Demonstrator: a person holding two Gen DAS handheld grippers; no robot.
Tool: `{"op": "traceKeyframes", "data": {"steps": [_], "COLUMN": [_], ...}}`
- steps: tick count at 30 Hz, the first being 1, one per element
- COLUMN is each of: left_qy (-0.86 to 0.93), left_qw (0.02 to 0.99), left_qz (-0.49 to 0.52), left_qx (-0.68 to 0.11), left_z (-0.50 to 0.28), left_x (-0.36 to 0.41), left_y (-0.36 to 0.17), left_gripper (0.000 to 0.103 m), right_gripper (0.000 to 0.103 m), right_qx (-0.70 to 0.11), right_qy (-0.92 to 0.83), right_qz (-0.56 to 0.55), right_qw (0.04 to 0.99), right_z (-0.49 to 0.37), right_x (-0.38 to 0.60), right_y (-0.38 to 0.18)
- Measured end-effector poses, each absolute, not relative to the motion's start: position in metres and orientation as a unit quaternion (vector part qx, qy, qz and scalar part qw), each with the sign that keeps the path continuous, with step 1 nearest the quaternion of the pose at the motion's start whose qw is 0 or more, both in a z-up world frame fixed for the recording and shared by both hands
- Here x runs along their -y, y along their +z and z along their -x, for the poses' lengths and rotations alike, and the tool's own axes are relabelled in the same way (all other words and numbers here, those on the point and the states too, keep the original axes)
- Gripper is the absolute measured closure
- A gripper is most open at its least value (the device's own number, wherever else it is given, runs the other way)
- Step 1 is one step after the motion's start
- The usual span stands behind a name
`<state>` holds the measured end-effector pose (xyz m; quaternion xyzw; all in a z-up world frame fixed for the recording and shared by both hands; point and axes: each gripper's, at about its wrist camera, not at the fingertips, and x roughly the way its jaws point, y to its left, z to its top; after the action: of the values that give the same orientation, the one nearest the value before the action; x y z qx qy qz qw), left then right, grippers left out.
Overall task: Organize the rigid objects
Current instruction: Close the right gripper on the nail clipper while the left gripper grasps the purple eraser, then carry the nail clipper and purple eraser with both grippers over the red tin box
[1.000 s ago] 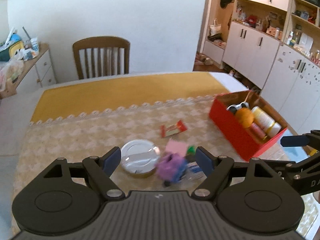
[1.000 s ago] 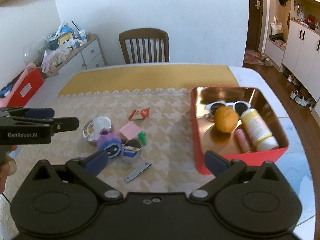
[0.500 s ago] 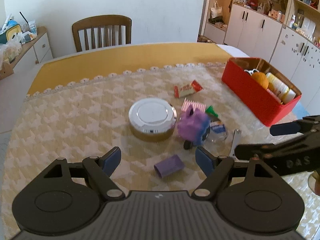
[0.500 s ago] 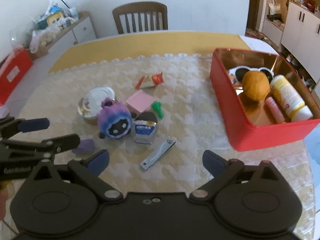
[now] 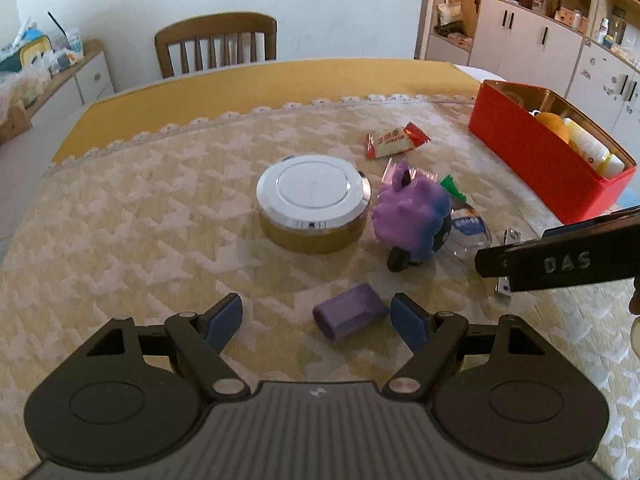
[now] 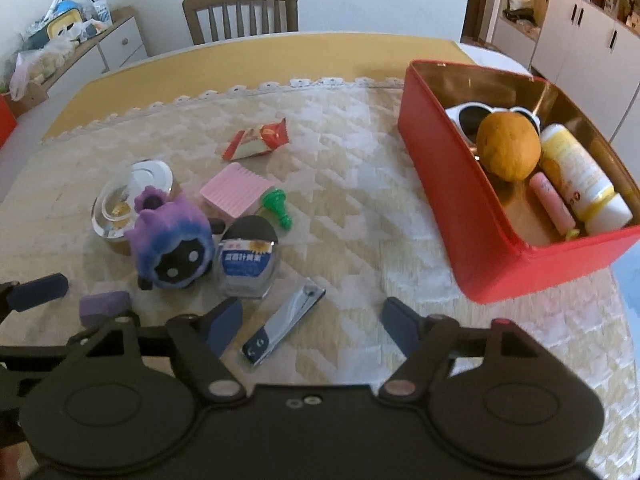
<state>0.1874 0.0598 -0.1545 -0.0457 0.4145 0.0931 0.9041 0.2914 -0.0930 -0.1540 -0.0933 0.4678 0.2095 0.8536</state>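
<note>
Tablecloth | nail clipper lies diagonal, seemingly near-left to far-right | both fingers wide, right closing

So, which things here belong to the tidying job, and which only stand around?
Job:
red box
nail clipper
purple block
round tin
purple toy
left gripper
right gripper

Around:
chair
white cupboards

Both grippers angled downward, jaws apart

The left gripper is held open; the right gripper, jaws just narrowed, grips nothing.
</note>
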Motion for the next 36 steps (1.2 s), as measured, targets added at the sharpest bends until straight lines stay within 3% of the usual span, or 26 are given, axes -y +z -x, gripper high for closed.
{"op": "traceKeyframes", "data": {"steps": [5, 8, 12, 19, 36], "left_qy": [0.105, 0.103, 0.096, 0.108, 0.095], "left_qw": [0.903, 0.905, 0.905, 0.903, 0.908], "left_qz": [0.045, 0.039, 0.039, 0.046, 0.06], "left_qx": [-0.413, -0.412, -0.412, -0.413, -0.405], "left_z": [-0.188, -0.188, -0.187, -0.185, -0.181], "left_x": [-0.056, -0.053, -0.05, -0.051, -0.038], "left_y": [-0.156, -0.156, -0.153, -0.15, -0.126], "left_gripper": [0.022, 0.027, 0.04, 0.064, 0.065], "right_gripper": [0.044, 0.054, 0.064, 0.092, 0.093], "right_qx": [-0.456, -0.445, -0.442, -0.438, -0.427], "right_qy": [0.209, 0.218, 0.228, 0.225, 0.236], "right_qz": [0.115, 0.127, 0.129, 0.12, 0.102], "right_qw": [0.858, 0.859, 0.858, 0.862, 0.867], "right_z": [-0.288, -0.282, -0.28, -0.276, -0.263], "right_x": [0.086, 0.083, 0.081, 0.088, 0.127], "right_y": [-0.153, -0.153, -0.151, -0.15, -0.126]}}
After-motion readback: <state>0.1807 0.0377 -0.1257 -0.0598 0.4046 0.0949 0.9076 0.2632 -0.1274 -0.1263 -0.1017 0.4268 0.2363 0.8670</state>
